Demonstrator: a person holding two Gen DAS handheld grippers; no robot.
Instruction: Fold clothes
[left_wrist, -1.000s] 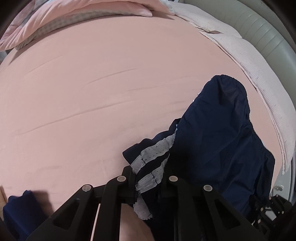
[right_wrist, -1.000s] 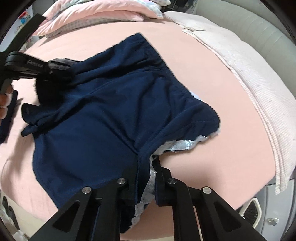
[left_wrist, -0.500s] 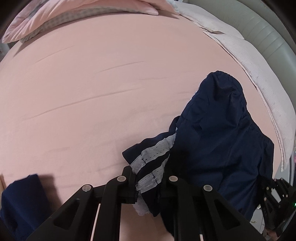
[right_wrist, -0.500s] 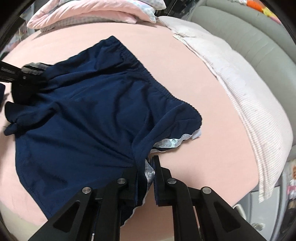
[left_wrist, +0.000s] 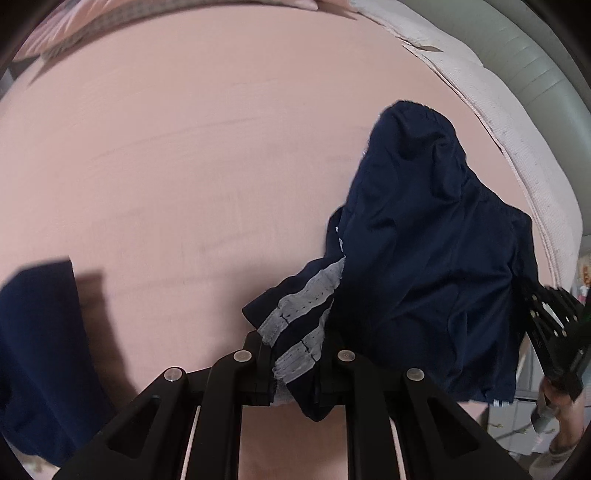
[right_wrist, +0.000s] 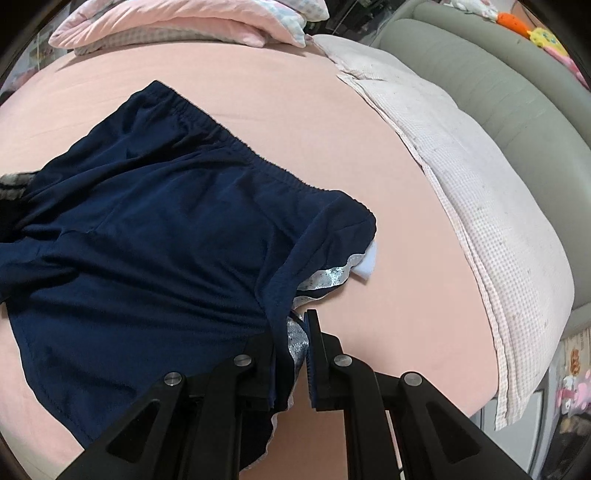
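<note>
Navy shorts with grey side stripes lie spread on the pink bed sheet, elastic waistband toward the far side. My right gripper is shut on the shorts' right leg hem, where the silvery stripe shows. My left gripper is shut on the other striped side of the shorts, which rise bunched to its right. The right gripper shows at the far right of the left wrist view, a hand beneath it. The left gripper is only a dark shape at the left edge of the right wrist view.
Another navy garment lies at the left of the sheet. Pink pillows sit at the back. A white checked blanket runs along the right side against a grey padded headboard. The bed's near edge is close below both grippers.
Both grippers have drawn back toward the near bed edge, still holding the shorts, which lie flatter. The navy garment at the left has come further into the left wrist view.
</note>
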